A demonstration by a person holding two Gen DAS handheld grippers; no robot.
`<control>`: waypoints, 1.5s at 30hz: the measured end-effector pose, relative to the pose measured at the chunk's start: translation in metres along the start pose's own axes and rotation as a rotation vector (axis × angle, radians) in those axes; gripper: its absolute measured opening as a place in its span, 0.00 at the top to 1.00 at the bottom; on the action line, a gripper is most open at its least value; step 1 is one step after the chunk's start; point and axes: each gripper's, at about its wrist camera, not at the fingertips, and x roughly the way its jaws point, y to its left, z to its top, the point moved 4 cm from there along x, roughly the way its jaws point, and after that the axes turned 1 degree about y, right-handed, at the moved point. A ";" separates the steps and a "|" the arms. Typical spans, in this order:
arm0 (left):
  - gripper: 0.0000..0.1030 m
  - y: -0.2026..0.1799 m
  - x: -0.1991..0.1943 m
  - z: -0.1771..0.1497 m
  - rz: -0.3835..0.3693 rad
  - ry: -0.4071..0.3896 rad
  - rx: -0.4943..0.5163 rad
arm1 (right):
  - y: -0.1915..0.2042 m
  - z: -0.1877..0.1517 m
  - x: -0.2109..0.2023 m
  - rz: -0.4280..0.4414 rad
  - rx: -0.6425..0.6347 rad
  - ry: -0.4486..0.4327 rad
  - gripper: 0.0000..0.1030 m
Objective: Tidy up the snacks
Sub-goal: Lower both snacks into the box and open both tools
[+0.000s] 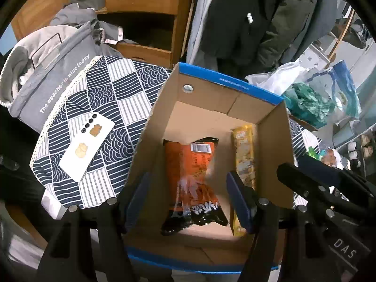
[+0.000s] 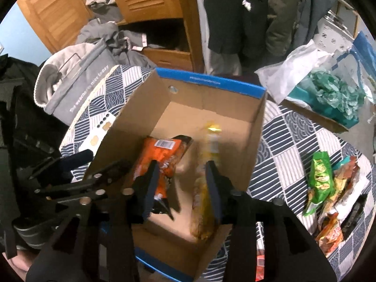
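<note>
Two snacks boxed, tongs (both) agape

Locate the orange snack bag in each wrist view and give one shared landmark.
Left wrist: the orange snack bag lies on the floor of the cardboard box, centre frame, left of the yellow packet.
Right wrist: orange snack bag left of centre, behind the left finger.
Shared landmark: the box's blue rim.
</note>
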 end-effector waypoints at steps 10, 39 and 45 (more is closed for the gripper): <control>0.31 -0.019 -0.017 0.000 -0.008 -0.038 0.047 | -0.023 -0.004 -0.027 -0.051 0.026 -0.056 0.29; 0.23 -0.124 -0.040 -0.018 -0.076 -0.067 0.275 | -0.120 -0.054 -0.098 -0.164 0.074 -0.102 0.25; 0.23 -0.151 -0.037 -0.027 -0.087 -0.054 0.334 | -0.150 -0.069 -0.106 -0.195 0.098 -0.097 0.24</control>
